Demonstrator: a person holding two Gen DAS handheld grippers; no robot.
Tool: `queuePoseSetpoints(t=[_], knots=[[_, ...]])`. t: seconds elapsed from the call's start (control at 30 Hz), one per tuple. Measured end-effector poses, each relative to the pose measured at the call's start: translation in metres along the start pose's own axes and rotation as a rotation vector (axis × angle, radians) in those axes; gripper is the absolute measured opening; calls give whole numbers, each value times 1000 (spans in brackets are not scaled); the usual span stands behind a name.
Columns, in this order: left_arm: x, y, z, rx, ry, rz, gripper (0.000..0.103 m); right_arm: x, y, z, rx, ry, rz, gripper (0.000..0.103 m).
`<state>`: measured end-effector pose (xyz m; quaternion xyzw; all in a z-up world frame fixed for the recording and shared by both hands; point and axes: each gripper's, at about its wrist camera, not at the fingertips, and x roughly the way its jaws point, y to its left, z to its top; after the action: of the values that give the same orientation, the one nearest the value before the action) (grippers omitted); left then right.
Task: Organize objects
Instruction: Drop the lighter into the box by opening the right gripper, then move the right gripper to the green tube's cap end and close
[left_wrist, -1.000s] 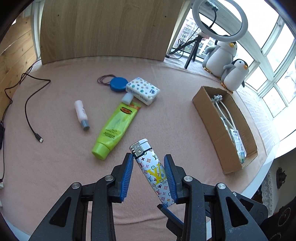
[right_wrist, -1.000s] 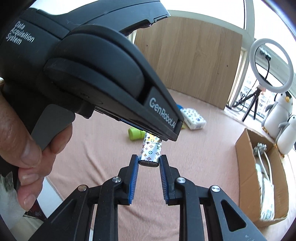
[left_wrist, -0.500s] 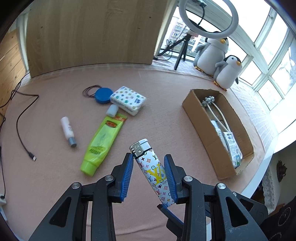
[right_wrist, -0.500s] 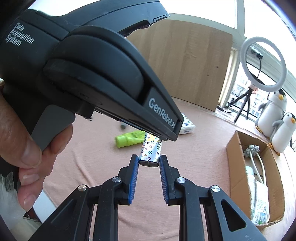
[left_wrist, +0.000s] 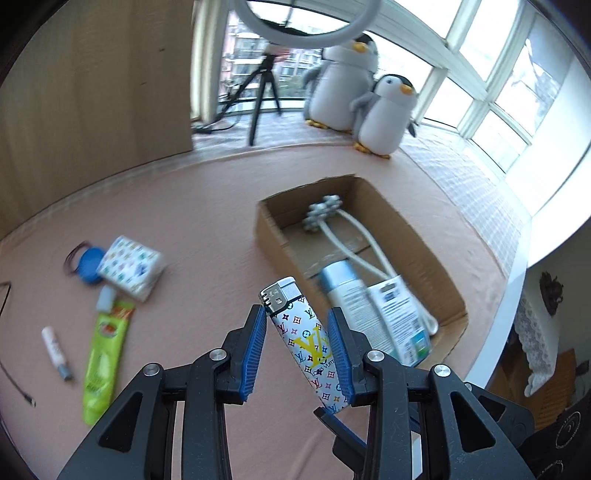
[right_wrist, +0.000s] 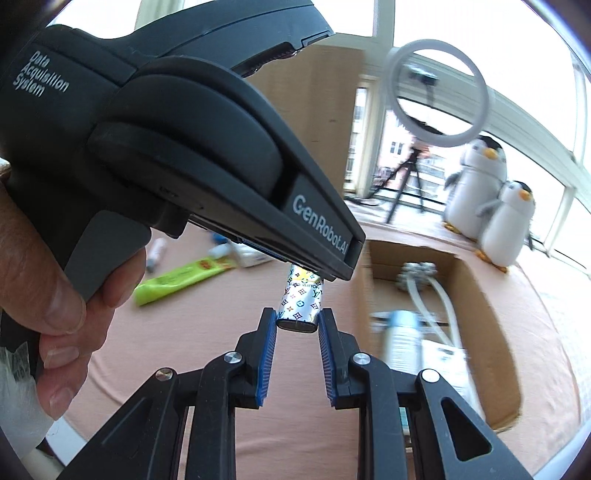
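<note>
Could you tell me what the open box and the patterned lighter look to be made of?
The box looks like plain corrugated cardboard: matte brown, raw cut edges. The lighter seems plastic under a glossy printed wrap that glints in the right wrist view, with a shiny silver cap, probably metal.

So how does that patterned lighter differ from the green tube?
The lighter is white with coloured logos; the green tube is mostly lime. The lighter is up in the air, base pinched by the right tongs; the green tube lies flat on the cloth. Both are long and slim.
</note>
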<state>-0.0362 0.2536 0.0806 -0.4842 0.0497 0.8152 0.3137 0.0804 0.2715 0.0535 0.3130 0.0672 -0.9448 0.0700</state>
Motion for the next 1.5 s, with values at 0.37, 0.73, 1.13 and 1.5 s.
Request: queuePoseSetpoints(t=[0.37, 0.73, 1.13, 1.5], knots=[[44, -76, 30, 140, 39, -77, 40, -11, -69, -14, 103, 15, -143, 21], [36, -12, 13, 79, -21, 84, 80, -3, -78, -17, 151, 69, -198, 52], [1, 186, -77, -255, 34, 334, 82, 35, 20, 11, 23, 91, 50, 54], [12, 217, -129, -207, 5, 336, 58, 42, 69, -2, -26, 158, 139, 54]])
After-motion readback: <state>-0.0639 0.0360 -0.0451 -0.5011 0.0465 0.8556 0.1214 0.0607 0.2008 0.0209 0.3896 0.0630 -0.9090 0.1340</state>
